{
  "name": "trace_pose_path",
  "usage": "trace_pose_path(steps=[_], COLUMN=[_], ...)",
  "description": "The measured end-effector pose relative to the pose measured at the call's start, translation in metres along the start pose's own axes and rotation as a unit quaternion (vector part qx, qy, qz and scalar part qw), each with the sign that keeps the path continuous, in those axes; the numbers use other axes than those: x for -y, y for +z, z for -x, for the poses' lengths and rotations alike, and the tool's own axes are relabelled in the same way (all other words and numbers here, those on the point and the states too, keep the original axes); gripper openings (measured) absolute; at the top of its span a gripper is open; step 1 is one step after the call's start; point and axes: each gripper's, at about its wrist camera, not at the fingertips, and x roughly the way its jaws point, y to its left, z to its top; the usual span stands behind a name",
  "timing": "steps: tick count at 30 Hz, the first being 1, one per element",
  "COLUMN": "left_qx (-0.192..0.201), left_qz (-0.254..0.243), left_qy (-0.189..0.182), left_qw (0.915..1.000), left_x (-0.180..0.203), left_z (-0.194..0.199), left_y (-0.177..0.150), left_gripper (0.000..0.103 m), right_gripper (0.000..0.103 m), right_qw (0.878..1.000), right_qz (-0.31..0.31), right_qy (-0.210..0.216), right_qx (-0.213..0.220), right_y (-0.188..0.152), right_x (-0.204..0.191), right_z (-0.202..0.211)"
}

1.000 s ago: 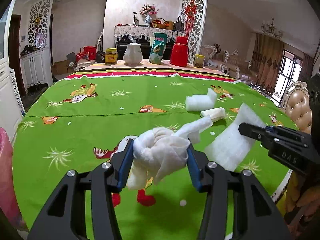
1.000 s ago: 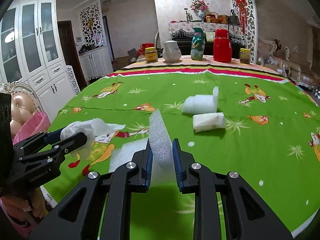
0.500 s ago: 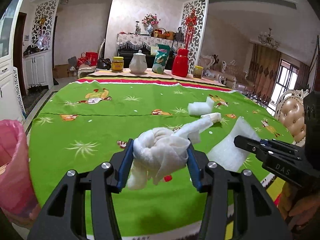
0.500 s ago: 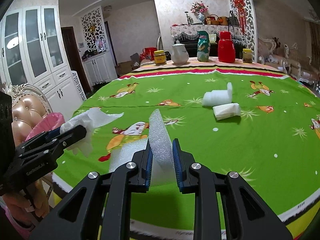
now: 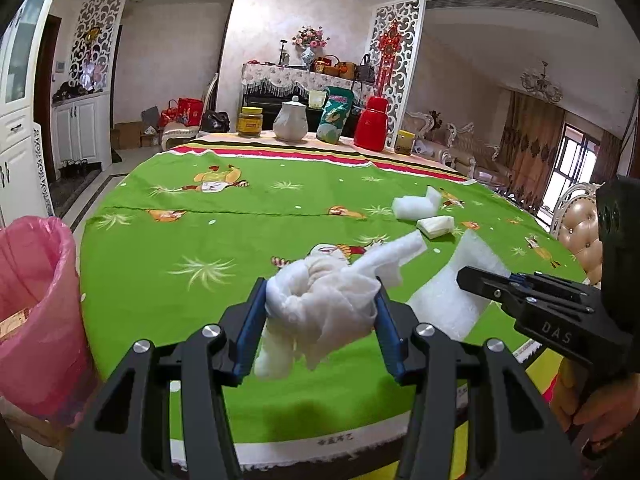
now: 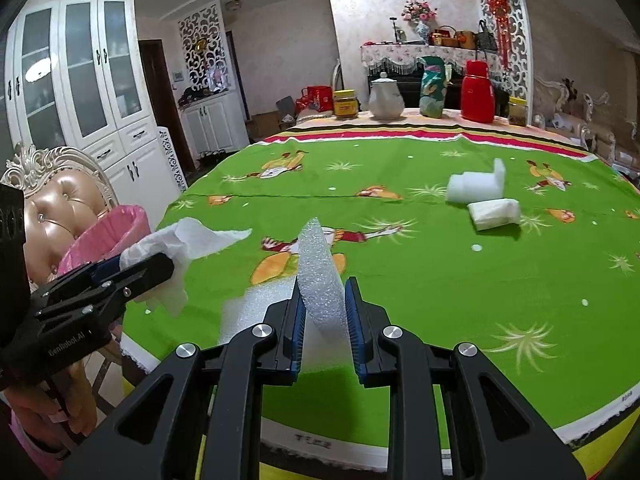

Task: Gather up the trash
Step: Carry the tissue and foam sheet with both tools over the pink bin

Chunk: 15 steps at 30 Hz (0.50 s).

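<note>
Trash in hand, both sides loaded. Left claw (image 5: 320, 320): pads pinch a wadded white paper towel (image 5: 324, 300), one twisted tail sticking out to the upper right, loose folds hanging below the pads. Right claw (image 6: 323, 316): pressed together on a thin white foam sheet (image 6: 320, 268), which stands on edge between the blue pads and folds down to the left of them.

Outward: both claws hang over the near rim of the round tabletop (image 5: 240, 240), covered in green cartoon-print cloth. In the left wrist view the right claw and its foam sit just to the right; in the right wrist view the left claw (image 6: 132, 268) with its towel sits at left.

Bin: pink-lined trash bin (image 5: 36, 312) stands on the floor off the tabletop's left edge, near the left claw. Its contents are mostly hidden.

Left on the cloth: a white foam block (image 6: 476, 188) and a folded white packet (image 6: 494, 214), touching or nearly so, well apart from both claws. Jars, a teapot and a red flask at the far edge do not look like trash.

Progress, as judged: two pieces picked and not yet dropped; two pieces remain. Roughly halfway. Next step likely the drop into the bin, left load first.
</note>
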Motion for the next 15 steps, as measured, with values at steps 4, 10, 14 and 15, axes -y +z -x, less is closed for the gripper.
trace_pose_path(steps=[4,10,14,15], left_qx=[0.009,0.030,0.039,0.040], left_qz=[0.006,0.022,0.035,0.038], left_qy=[0.009,0.041,0.069,0.075], left_qw=[0.9999,0.9985,0.9963,0.9956], left_x=[-0.012,-0.046,-0.072,-0.078], left_z=[0.012,0.040,0.059,0.063], left_y=[0.001,0.004,0.004,0.004], left_gripper=[0.049,0.049,0.049,0.049], right_gripper=[0.023,0.023,0.023,0.023], right_qw=[1.000,0.998,0.995,0.994], right_qz=[0.013,0.047,0.076,0.086], right_qy=[0.008,0.036,0.063,0.071], right_qx=[0.005,0.005,0.008,0.008], right_y=[0.002,0.014,0.023,0.026], right_x=[-0.016,-0.056,-0.092,-0.103], right_z=[-0.003,-0.017,-0.029,-0.033])
